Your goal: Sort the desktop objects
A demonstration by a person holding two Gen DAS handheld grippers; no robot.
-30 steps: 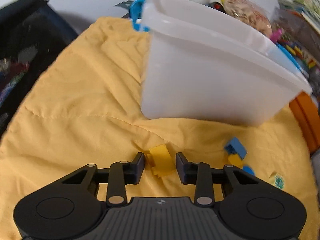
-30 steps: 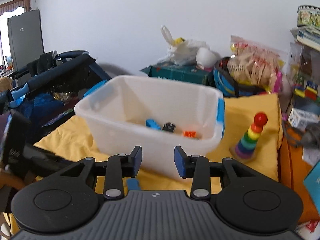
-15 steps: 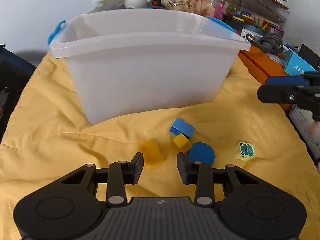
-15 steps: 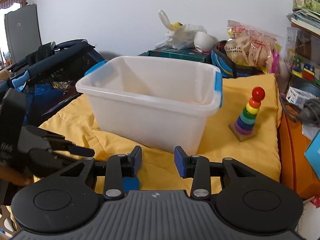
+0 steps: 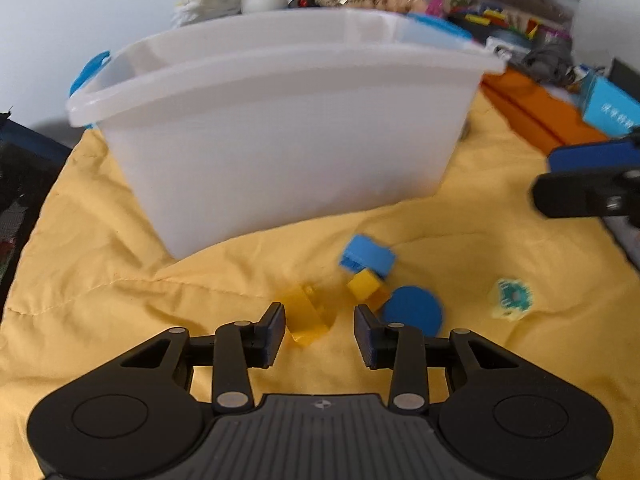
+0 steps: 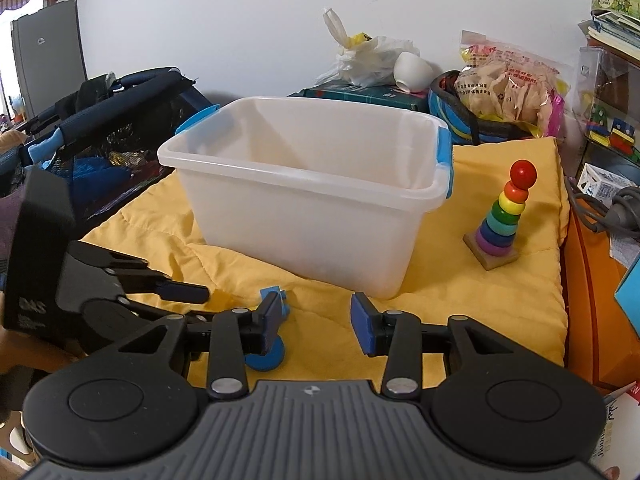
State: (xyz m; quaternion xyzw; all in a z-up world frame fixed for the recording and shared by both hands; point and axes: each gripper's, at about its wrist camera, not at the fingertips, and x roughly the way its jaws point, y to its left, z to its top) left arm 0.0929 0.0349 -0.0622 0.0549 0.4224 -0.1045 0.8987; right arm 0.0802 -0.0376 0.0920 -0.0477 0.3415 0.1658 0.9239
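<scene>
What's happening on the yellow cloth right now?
A person with two handheld grippers is sorting toys. The left gripper, open, hovers by a yellow piece before the white bin. The right gripper is opening, empty. Blue block, blue disc and sticker lie loose.

A white translucent plastic storage bin (image 6: 308,204) stands on a yellow quilted cloth (image 5: 100,264). Before it lie a blue toy brick (image 5: 368,258), a small yellow cube (image 5: 365,285) touching it, a blue round disc (image 5: 412,310) just right of the cube, and a yellow transparent block (image 5: 306,316) to the left. A rainbow ring-stacking toy (image 6: 502,218) stands right of the bin.
</scene>
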